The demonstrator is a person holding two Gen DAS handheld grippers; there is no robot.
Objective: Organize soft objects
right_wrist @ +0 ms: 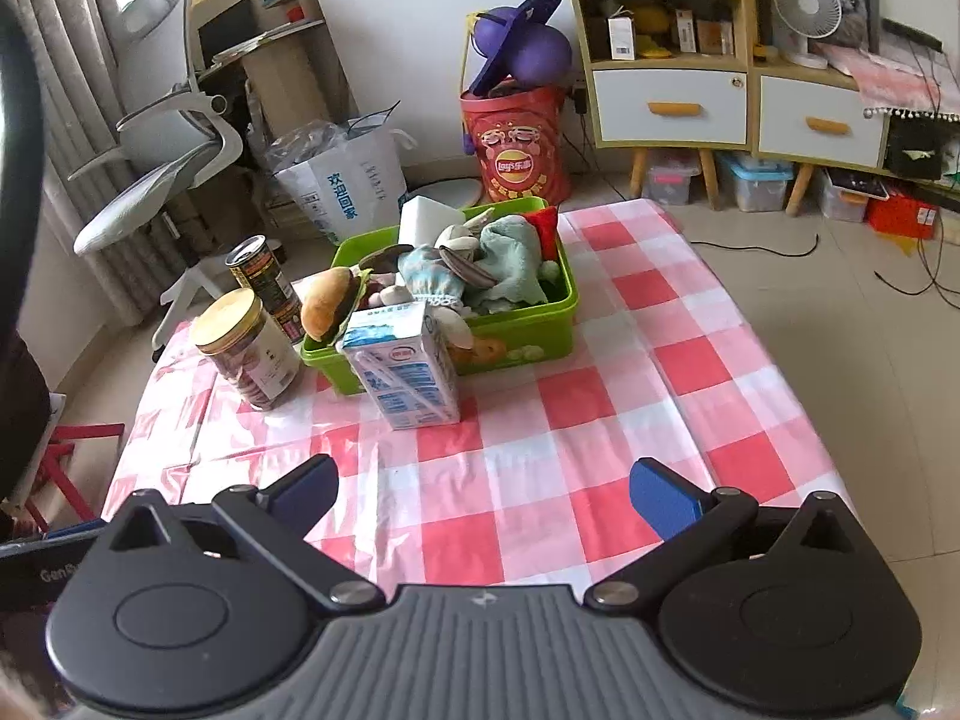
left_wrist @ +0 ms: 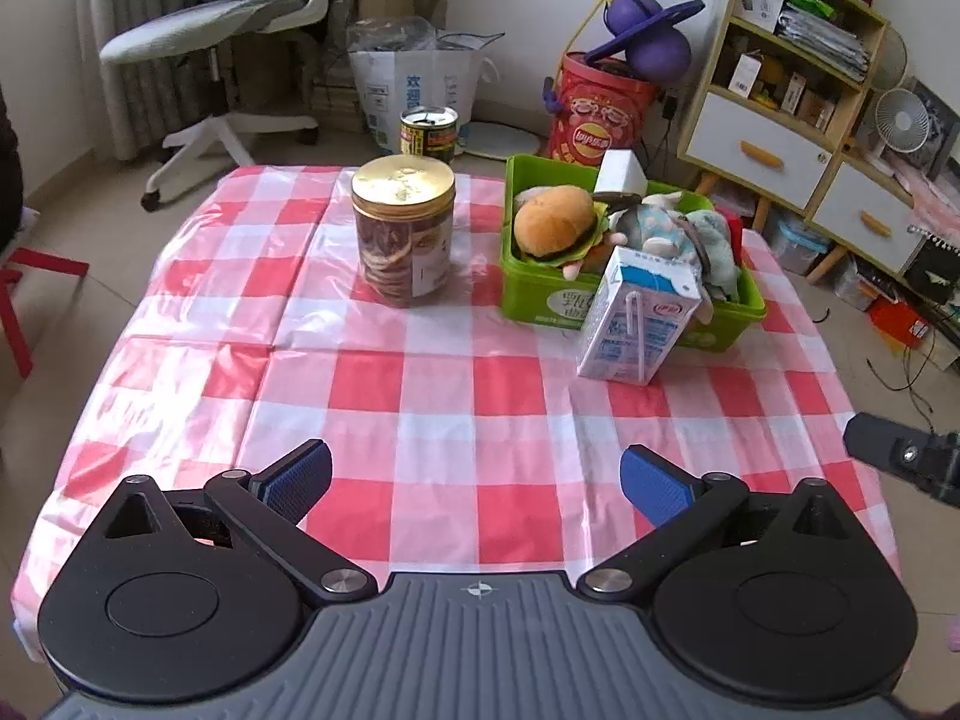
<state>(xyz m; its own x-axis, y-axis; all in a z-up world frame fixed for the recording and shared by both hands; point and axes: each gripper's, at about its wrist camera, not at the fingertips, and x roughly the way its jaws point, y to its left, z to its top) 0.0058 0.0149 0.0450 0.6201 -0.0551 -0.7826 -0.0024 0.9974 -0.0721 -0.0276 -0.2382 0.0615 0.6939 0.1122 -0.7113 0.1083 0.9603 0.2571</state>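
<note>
both my grippers, left gripper point(left_wrist: 476, 477) and right gripper point(right_wrist: 483, 495), are wide and empty, and reaching ahead for the green bin point(left_wrist: 630, 306) I'd probably topple the milk carton point(left_wrist: 636, 315) leaning in front

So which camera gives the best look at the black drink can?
The right wrist view: the black drink can shows nearly full height, standing behind the gold-lidded jar beside the green bin. In the left wrist view only the can's top shows above the jar, which hides the rest.
</note>
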